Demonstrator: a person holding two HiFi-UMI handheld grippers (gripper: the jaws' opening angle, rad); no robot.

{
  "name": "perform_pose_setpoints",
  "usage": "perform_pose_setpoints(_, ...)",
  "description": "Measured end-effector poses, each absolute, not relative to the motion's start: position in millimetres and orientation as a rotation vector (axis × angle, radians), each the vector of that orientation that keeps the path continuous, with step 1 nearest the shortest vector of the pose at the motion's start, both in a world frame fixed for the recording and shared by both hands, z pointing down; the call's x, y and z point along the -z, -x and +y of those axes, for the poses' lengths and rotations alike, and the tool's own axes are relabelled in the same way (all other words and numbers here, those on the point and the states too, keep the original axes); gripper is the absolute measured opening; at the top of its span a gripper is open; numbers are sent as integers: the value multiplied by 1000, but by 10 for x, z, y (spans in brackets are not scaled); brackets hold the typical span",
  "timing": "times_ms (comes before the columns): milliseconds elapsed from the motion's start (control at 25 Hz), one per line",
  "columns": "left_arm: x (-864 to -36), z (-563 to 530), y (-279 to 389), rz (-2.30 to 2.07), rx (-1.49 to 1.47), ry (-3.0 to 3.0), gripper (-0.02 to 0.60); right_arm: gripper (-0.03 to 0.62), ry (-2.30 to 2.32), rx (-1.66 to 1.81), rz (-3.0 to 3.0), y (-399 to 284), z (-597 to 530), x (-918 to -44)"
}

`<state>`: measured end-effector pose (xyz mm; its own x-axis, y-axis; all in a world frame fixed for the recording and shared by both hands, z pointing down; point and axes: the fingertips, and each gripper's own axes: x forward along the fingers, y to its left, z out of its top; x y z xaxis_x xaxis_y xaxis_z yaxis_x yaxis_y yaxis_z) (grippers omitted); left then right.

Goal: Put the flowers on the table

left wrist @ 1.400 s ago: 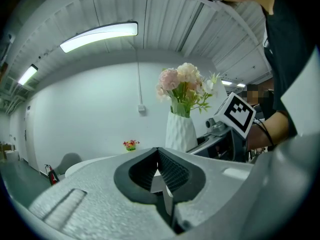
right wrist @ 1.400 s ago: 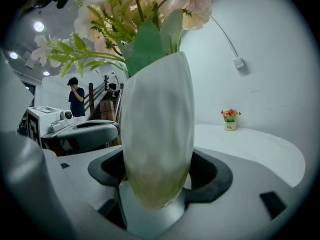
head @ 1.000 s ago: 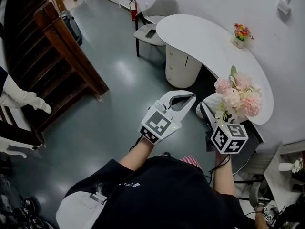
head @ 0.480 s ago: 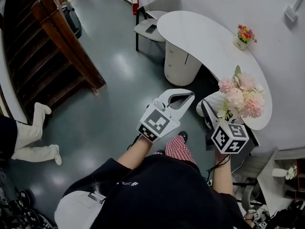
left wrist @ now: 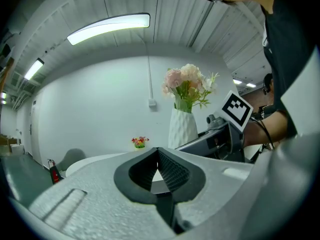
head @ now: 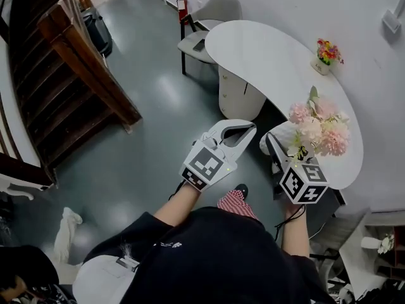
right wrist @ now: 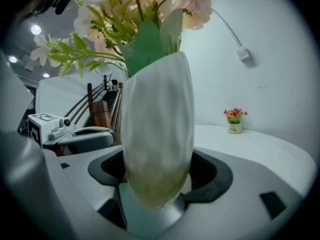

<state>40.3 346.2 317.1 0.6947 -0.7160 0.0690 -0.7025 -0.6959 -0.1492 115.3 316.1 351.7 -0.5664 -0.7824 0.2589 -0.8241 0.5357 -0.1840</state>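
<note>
A white ribbed vase (right wrist: 157, 134) of pink flowers (head: 316, 128) stands upright between the jaws of my right gripper (head: 281, 145), which is shut on its lower body. The vase hangs in the air over the near edge of the curved white table (head: 272, 49). My left gripper (head: 248, 129) is level beside it on the left, jaws shut and nothing in them. In the left gripper view the vase (left wrist: 182, 129) and flowers (left wrist: 187, 84) rise just to the right, with the table (left wrist: 97, 161) behind.
A small pot of colourful flowers (head: 326, 52) sits on the table by the wall. A grey chair (head: 209, 18) and a fire extinguisher (head: 185, 8) stand at the table's far end. The wooden staircase (head: 82, 62) fills the left, over a grey floor.
Both grippers and the vase have shifted slightly towards the table, and the grip is unchanged. The person in white at the left has gone out of the head view.
</note>
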Motion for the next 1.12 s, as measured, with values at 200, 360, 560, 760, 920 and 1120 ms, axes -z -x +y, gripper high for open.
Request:
perform_pose_setpoints(200,-3178,3180,-525,1186,212,2776,5,367,-1355,-435,-2648,-1259,2850,-3522)
perform_pose_setpoints(360,-3230,2989,-598,1195,224,2782,5,367,-1355,-452,-2642,-1359,2653,-3584)
perform_pose_setpoints(560,-3239,2744,-709,1204,223,2785,5,367,-1346,-450,-2646,-1467,2414,-3594)
perform_pose_setpoints(760,-3256,2504,-807,1222,234,2777,5,367,-1330,-457,-2655,-1574,2158,-3613)
perform_pose_setpoints(920,-3260,2318,-804,1264,233,2766,5,367,-1307,-454,-2669,-1596,1974,-3608)
perform_pose_setpoints(1120,-3230,2110,-864,1293,221,2749,5,367,-1278,-437,-2686,-1651,1755,-3587)
